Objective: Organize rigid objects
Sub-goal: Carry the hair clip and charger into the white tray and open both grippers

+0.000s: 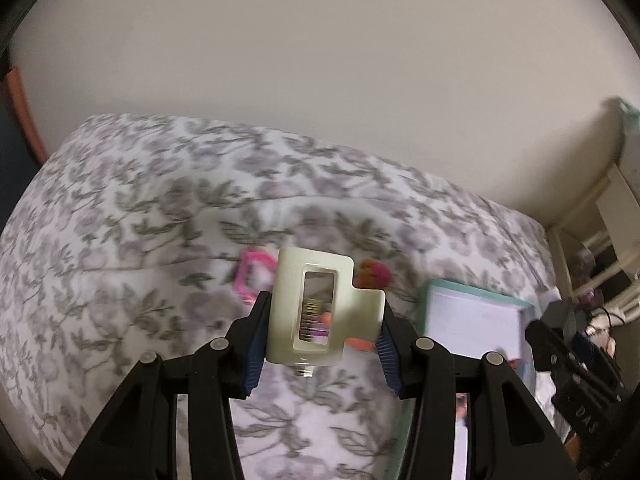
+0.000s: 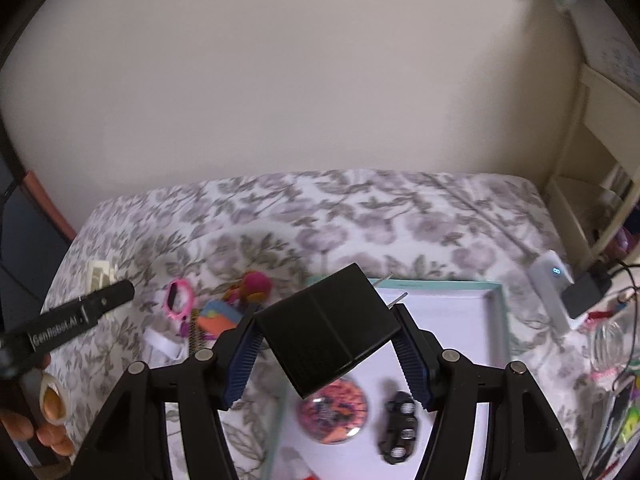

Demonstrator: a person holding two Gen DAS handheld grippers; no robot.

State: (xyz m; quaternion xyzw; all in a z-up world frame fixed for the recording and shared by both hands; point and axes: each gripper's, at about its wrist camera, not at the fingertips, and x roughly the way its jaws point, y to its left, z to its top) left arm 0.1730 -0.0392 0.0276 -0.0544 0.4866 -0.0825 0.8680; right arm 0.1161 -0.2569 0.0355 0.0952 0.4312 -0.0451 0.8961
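My left gripper [image 1: 322,334] is shut on a cream hair claw clip [image 1: 320,308] and holds it above the floral bedspread [image 1: 132,216]. It shows in the right wrist view [image 2: 100,276] at far left. My right gripper [image 2: 328,344] is shut on a black charger plug [image 2: 326,328], its prongs pointing up right, above the left edge of a white tray with teal rim [image 2: 494,320]. In the tray lie a round orange patterned disc [image 2: 334,414] and a small black toy car [image 2: 400,426]. The tray also shows in the left wrist view [image 1: 472,320].
On the bedspread left of the tray lie a pink frame [image 2: 179,300], a pink-orange pompom toy [image 2: 252,284] and an orange-blue block [image 2: 218,316]. A white power bank [image 2: 550,284], black adapter [image 2: 586,290] and cables sit at right near cream shelves [image 2: 592,184].
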